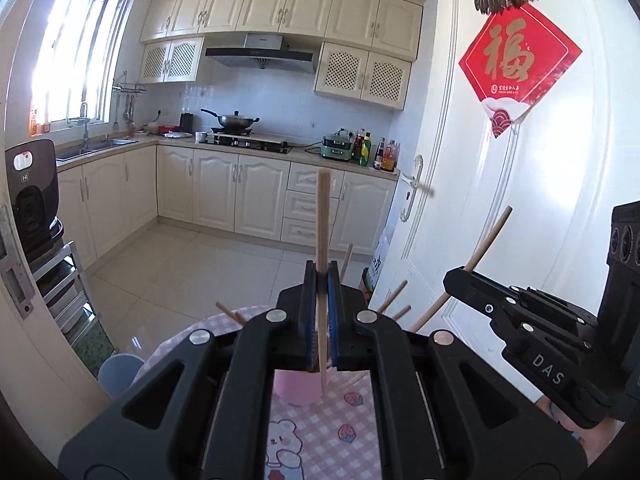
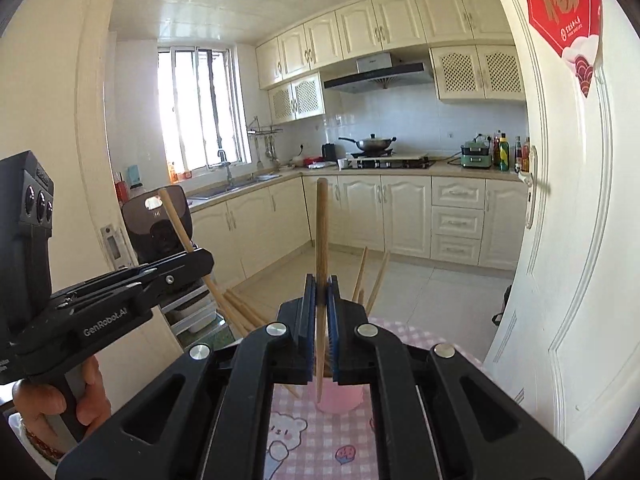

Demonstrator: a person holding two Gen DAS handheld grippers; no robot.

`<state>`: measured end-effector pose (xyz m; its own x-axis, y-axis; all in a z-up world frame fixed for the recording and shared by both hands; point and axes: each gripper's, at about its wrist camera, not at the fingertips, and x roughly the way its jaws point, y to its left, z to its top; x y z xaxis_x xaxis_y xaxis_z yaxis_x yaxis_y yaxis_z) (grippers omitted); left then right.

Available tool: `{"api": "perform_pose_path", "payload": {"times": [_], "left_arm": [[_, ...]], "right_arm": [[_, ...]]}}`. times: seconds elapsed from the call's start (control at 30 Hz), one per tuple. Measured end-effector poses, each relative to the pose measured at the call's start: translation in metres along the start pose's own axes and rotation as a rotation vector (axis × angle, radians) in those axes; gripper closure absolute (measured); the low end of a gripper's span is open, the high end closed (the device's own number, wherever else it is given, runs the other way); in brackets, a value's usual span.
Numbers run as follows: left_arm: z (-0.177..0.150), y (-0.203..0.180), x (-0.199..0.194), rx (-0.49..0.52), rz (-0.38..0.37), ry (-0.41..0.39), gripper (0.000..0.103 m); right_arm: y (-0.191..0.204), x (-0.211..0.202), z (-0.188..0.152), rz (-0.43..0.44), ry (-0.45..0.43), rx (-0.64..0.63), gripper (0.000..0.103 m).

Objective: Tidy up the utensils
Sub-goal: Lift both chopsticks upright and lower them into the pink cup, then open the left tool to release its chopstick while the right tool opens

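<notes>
Left gripper (image 1: 322,280) pinches one upright chopstick (image 1: 322,216) above the pink cup (image 1: 296,390), and the right gripper (image 2: 321,284) clamps another chopstick (image 2: 321,224) the same way! Loose chopsticks (image 2: 240,308) wait on the checked tablecloth (image 2: 400,330); sorting looks barely begun.

Pale round wooden chopsticks (image 1: 322,216), matt, fine-grained. Pink plastic cup (image 2: 340,398), smooth, satin. Pink-checked printed desk cloth (image 1: 320,432), soft sheen. Black matt plastic tools (image 1: 322,276), blue ribbed pads (image 2: 331,312), bright metal rivets.
</notes>
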<state>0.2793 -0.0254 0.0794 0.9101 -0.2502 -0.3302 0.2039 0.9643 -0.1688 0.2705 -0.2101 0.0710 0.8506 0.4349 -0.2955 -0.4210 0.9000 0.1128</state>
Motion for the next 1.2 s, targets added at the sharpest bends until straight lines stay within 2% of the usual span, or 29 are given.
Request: {"api": "perform_pose_path", "payload": {"times": [0.13,0.3,0.53,0.8,1.03,1.1,1.13,1.2], "left_arm": [[0.004,-0.001,0.020,-0.008,0.019,-0.029,0.098],[-0.003,0.005,0.043,-0.017,0.023,-0.022,0.098],[-0.020,0.008,0.066,0.009,0.021,0.030,0.098],[-0.036,0.006,0.077,0.060,0.039,0.081,0.098],[-0.038,0.014,0.078,0.024,0.038,0.119,0.096],[-0.038,0.016,0.078,0.016,0.040,0.135,0.092],[-0.039,0.017,0.077,0.014,0.041,0.136,0.084],[-0.039,0.018,0.072,0.013,0.055,0.124,0.054]], "right_arm": [[0.002,0.012,0.004,-0.014,-0.033,-0.026,0.099],[-0.005,0.038,-0.003,-0.013,0.004,-0.041,0.099],[-0.008,0.058,-0.017,0.001,0.070,-0.042,0.099],[-0.003,0.057,-0.022,-0.005,0.093,-0.081,0.099],[0.006,0.059,-0.021,-0.017,0.110,-0.112,0.098],[0.007,0.059,-0.021,-0.021,0.115,-0.109,0.098],[0.006,0.059,-0.022,-0.022,0.116,-0.107,0.098],[0.007,0.059,-0.021,-0.021,0.120,-0.100,0.096]]}}
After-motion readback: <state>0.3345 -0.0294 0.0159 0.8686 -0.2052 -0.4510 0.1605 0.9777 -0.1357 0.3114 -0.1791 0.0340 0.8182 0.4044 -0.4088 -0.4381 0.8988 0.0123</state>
